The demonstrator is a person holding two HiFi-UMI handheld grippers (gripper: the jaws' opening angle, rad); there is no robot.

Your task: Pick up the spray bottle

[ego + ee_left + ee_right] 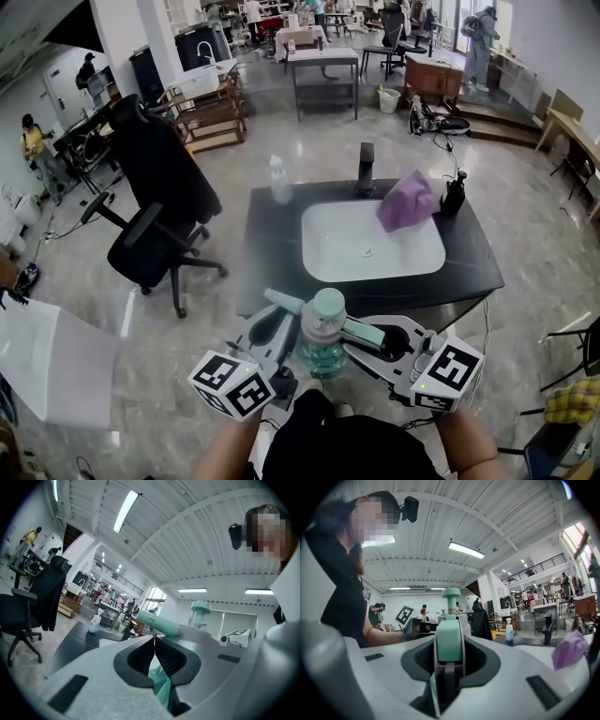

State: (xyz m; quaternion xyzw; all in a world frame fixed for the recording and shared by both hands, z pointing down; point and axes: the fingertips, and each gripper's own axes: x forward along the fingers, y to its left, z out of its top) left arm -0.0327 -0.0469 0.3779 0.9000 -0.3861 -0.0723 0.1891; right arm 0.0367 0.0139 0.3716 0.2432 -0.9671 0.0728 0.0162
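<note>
Currently, with your left gripper [154, 639] and right gripper [449, 651] both closed on nothing, the spray bottle [280, 180] just left of the sink [323, 267] looks light and slick, so squeeze its body gently.

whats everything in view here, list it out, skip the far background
table: 1, black, centre
sink basin: 1, white, set into the table
faucet: 1, black, behind the basin
spray bottle: 1, clear white, table's far left corner, untouched
cloth: 1, purple, basin's far right corner
small dark object: 1, black, right of the cloth, kind unclear
office chair: 1, black, left of the table
jacket: 1, dark, on the chair's back
checked cloth: 1, yellow, near right edge
teal bottle: 1, mint cap, between the two grippers; what bears it is unclear
left gripper: 1, grey, fingers meeting at the tips
right gripper: 1, grey, fingers together
</note>
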